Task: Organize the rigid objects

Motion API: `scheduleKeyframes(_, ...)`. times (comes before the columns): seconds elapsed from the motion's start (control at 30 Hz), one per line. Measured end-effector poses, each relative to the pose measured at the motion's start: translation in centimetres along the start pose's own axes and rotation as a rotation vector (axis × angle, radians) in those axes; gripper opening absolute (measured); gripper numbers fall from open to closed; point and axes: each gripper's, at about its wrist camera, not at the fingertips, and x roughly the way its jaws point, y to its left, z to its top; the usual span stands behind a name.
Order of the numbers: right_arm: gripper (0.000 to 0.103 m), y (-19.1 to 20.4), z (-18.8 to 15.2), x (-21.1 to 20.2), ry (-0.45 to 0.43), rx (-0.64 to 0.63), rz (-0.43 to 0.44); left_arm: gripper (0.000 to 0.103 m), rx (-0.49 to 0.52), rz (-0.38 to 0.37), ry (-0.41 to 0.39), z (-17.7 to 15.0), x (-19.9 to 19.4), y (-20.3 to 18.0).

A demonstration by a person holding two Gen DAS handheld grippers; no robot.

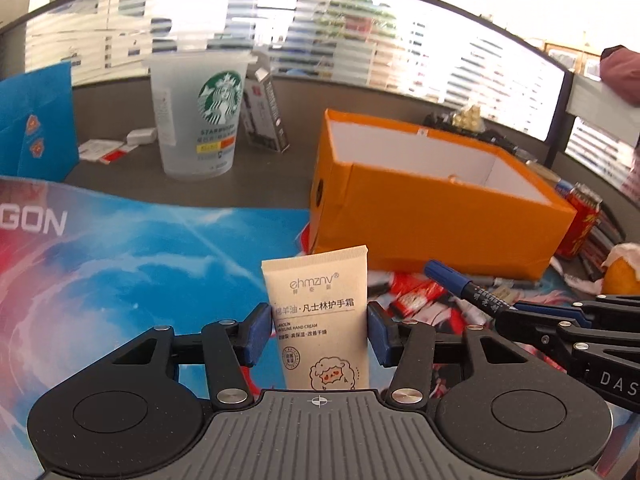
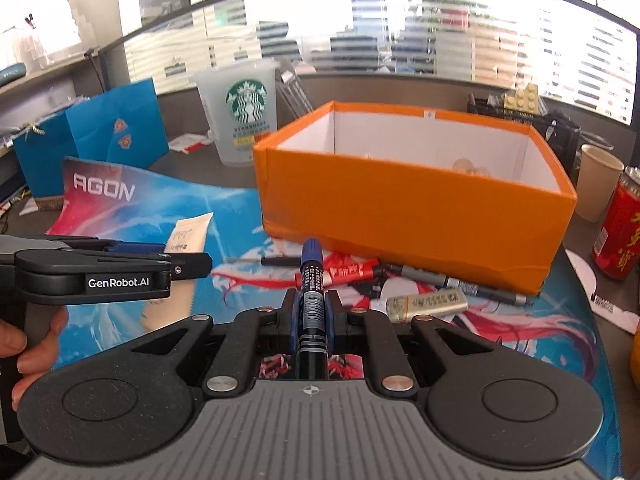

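Observation:
My left gripper (image 1: 319, 330) is shut on a beige hand cream tube (image 1: 320, 312), held upright above the mat; the tube also shows in the right wrist view (image 2: 188, 234). My right gripper (image 2: 311, 316) is shut on a blue marker (image 2: 311, 292) that points forward; the marker also shows in the left wrist view (image 1: 460, 286). An open orange box (image 2: 416, 208) with a white inside stands just ahead of both grippers, also in the left wrist view (image 1: 432, 220). Small pale things lie at its far inner side.
On the colourful mat (image 2: 132, 208) in front of the box lie a red tube (image 2: 348, 274), grey pens (image 2: 460, 282) and a beige lighter-like thing (image 2: 428, 304). A Starbucks cup (image 2: 244, 116) and blue bag (image 2: 100, 136) stand behind. A red can (image 2: 618, 236) and paper cup (image 2: 598, 184) stand right.

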Motion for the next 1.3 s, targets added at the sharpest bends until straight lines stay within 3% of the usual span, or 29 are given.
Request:
scheduleKeyframes(0.13, 0.012, -0.2, 0.9, -0.9, -0.039, 0.007, -0.005, 0.046, 0.011, -0.013, -0.035, 0.9, -0.6, -0.1)
scheduleKeyframes(0.17, 0.012, -0.2, 1.0, -1.0, -0.047, 0.007, -0.008, 0.038, 0.002, -0.02, -0.033, 1.0, -0.6, 0.0)
scheduleKeyframes(0.2, 0.012, -0.3, 1.1, -1.1, -0.052, 0.007, -0.008, 0.016, -0.009, -0.034, -0.034, 1.1, -0.7, 0.1)
scheduleKeyframes(0.23, 0.012, -0.3, 1.3, -1.2, -0.056, 0.008, -0.007, 0.012, -0.006, -0.008, -0.043, 1.3, -0.8, 0.0)
scheduleKeyframes(0.27, 0.012, -0.3, 1.4, -1.3, -0.061, 0.007, -0.006, 0.0, 0.006, -0.004, -0.059, 1.5, -0.8, 0.1)
scheduleKeyframes(0.43, 0.012, -0.2, 1.6, -1.2, -0.058, 0.0, 0.002, 0.0, -0.003, -0.01, -0.026, 1.9, -0.3, 0.5)
scheduleKeyframes(0.53, 0.012, -0.2, 1.3, -0.7, -0.036, 0.01, 0.017, 0.014, -0.018, -0.005, 0.004, 1.5, 0.2, 0.7)
scheduleKeyframes(0.6, 0.012, 0.1, 1.0, -0.2, -0.02, 0.004, 0.024, 0.052, -0.01, -0.008, 0.017, 1.4, 0.6, 1.0)
scheduleKeyframes(0.67, 0.012, 0.5, 0.6, 0.2, -0.005, 0.002, 0.033, 0.081, 0.015, 0.02, -0.027, 1.4, 0.5, 1.2)
scheduleKeyframes(0.73, 0.012, 0.7, 0.3, 0.5, 0.008, -0.001, 0.035, 0.086, 0.055, 0.058, -0.087, 1.5, 0.1, 1.5)
scheduleKeyframes(0.77, 0.012, 0.8, 0.2, 0.7, 0.012, 0.0, 0.034, 0.097, 0.097, 0.046, -0.09, 1.8, 0.3, 1.6)
scheduleKeyframes(0.8, 0.012, 0.8, 0.2, 0.8, 0.016, 0.002, 0.034, 0.1, 0.149, 0.02, -0.067, 2.1, 0.8, 1.8)
scheduleKeyframes(1.0, 0.012, 1.1, 0.2, 1.5, 0.026, 0.012, 0.03, 0.095, 0.21, -0.051, 0.052, 3.1, 5.5, 4.2)
scheduleKeyframes(1.1, 0.012, 1.2, 0.4, 1.6, 0.029, 0.022, 0.026, 0.088, 0.314, -0.105, 0.078, 2.8, 6.8, 4.1)
scheduleKeyframes(1.17, 0.012, 1.1, 0.4, 1.7, 0.029, 0.029, 0.016, 0.088, 0.386, -0.18, 0.088, 2.6, 7.3, 3.9)
scheduleKeyframes(1.23, 0.012, 0.9, 0.5, 1.8, 0.028, 0.038, 0.009, 0.082, 0.455, -0.214, 0.107, 2.3, 7.8, 3.4)
scheduleKeyframes(1.3, 0.012, 1.0, 0.6, 1.9, 0.028, 0.042, 0.004, 0.07, 0.507, -0.195, 0.122, 1.9, 8.3, 2.9)
